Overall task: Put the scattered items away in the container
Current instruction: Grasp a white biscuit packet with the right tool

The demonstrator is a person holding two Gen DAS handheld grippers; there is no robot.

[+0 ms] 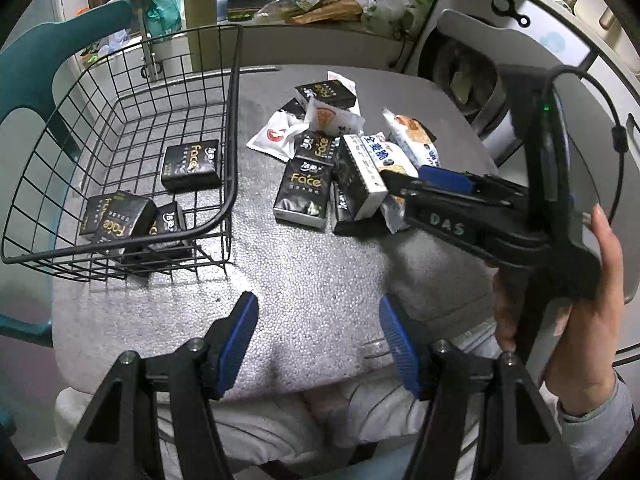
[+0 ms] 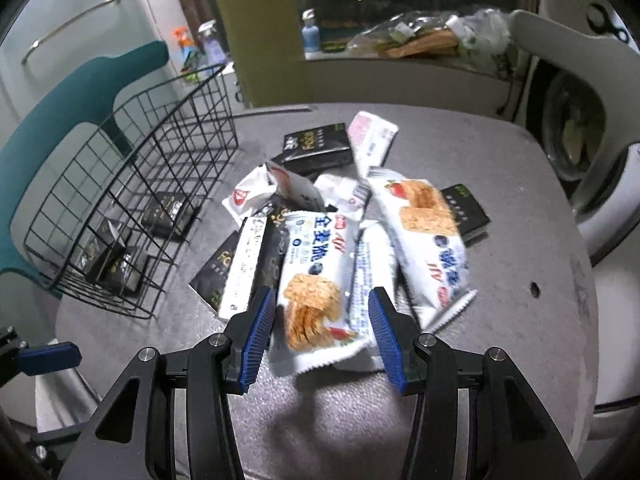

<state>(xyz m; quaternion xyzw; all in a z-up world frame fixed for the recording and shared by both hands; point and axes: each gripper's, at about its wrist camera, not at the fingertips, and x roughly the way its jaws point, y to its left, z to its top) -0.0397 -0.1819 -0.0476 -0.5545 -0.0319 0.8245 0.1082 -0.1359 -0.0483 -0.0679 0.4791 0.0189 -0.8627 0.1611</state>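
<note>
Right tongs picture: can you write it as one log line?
right tongs: open, around cracker packet | left tongs: open, empty | basket: holds tissue packs

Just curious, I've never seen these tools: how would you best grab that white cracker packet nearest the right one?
Grip the cracker packet across its narrow width near the close end. It lies flat and lengthwise toward the right gripper, whose open jaws already straddle it, so come straight forward and low.

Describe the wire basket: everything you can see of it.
The wire basket is a black metal grid with a thicker rounded rim and an open top. It stands upright on the left part of the grey table, beside the snack pile and apart from it. Inside lie black tissue packs, one flat near the middle, the others bunched at the near corner. Neither gripper touches it. A teal chair stands behind.
</note>
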